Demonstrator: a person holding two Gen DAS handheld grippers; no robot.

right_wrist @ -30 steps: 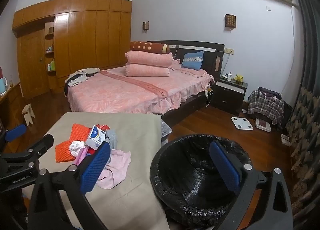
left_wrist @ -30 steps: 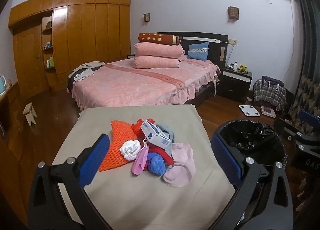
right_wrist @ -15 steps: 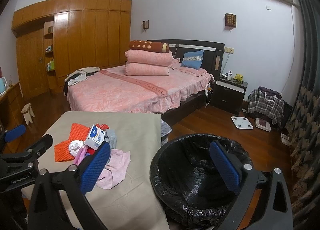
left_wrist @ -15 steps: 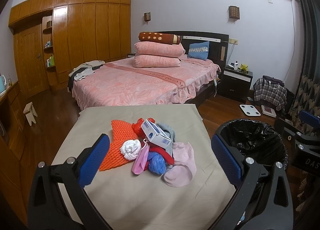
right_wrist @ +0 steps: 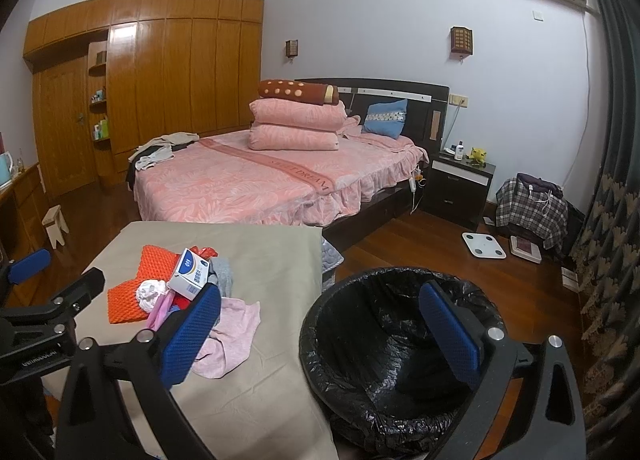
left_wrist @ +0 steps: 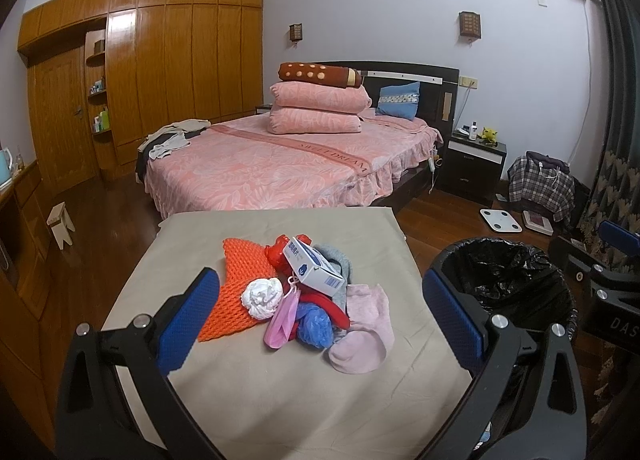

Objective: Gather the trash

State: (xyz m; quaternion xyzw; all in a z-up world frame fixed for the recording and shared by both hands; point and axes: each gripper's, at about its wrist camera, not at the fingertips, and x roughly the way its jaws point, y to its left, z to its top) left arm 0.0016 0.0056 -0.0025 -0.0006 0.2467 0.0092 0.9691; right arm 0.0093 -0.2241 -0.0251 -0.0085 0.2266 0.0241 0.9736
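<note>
A heap of trash lies mid-table on the beige cloth (left_wrist: 280, 392): an orange foam net (left_wrist: 240, 288), a white crumpled wad (left_wrist: 262, 296), a white and blue carton (left_wrist: 312, 266), red and blue plastic (left_wrist: 314, 324), pink cloth (left_wrist: 364, 336). My left gripper (left_wrist: 320, 320) hovers open in front of the heap, holding nothing. A black-lined trash bin (right_wrist: 384, 340) stands right of the table. My right gripper (right_wrist: 320, 336) is open over the bin's near rim, empty. The heap shows in the right wrist view too, with the carton (right_wrist: 190, 274) on top.
A pink bed (left_wrist: 280, 168) fills the room behind the table. Dark nightstand (left_wrist: 474, 164), white scale (left_wrist: 501, 220) and a plaid bag (left_wrist: 540, 184) sit on the wood floor at right. A small stool (left_wrist: 60, 222) stands at left by the wooden wardrobe (left_wrist: 160, 80).
Both views have shifted only slightly; the heap and the bin lie where they were. Both grippers stay open.
</note>
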